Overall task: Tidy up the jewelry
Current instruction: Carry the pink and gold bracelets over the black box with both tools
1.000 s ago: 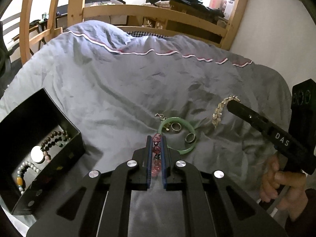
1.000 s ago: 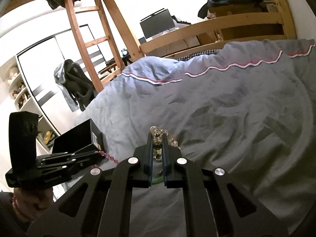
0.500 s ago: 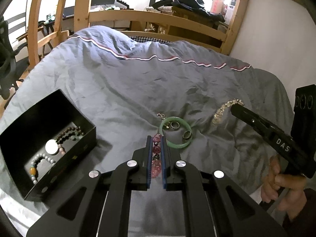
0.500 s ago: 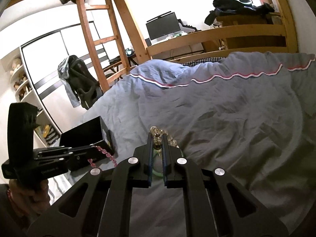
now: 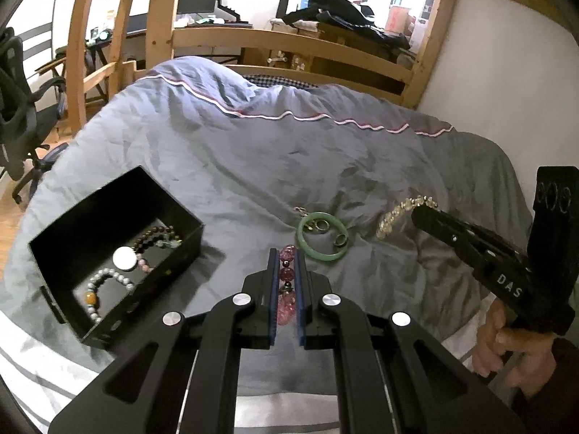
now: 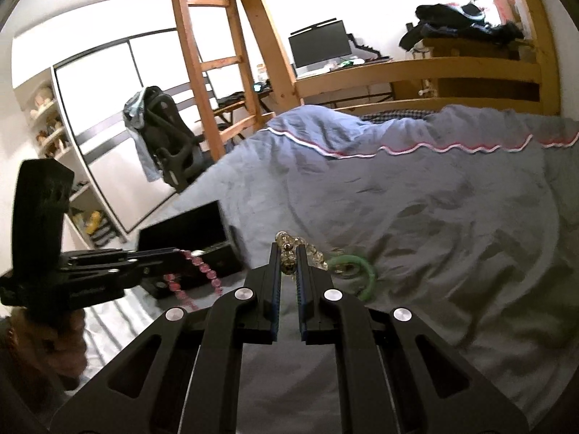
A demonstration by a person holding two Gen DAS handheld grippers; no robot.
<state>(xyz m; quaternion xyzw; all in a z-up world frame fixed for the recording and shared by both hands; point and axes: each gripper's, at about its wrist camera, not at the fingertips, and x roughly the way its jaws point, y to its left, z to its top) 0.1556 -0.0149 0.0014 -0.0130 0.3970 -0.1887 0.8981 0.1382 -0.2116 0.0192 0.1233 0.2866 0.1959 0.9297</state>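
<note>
Left wrist view alone looks down into the open black box point(image 5: 108, 249) on the grey duvet point(image 5: 253, 166): a dark bead bracelet point(image 5: 153, 237), a pale bead bracelet point(image 5: 108, 282) and a white disc point(image 5: 125, 257) lie inside; the right view only catches its outer wall. Left gripper point(image 5: 286, 271) is clamped on a pink bead bracelet point(image 5: 286, 275), which the right view shows dangling. Right gripper point(image 6: 288, 264) pinches a clear bead bracelet point(image 6: 289, 249); green bangle point(image 5: 322, 240) with rings point(image 5: 340, 239) lies on the duvet.

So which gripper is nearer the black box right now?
Left. The left gripper, shut on the pink bracelet, hangs just beside the black box. The right gripper, holding the clear bracelet, is beyond the green bangle.
</note>
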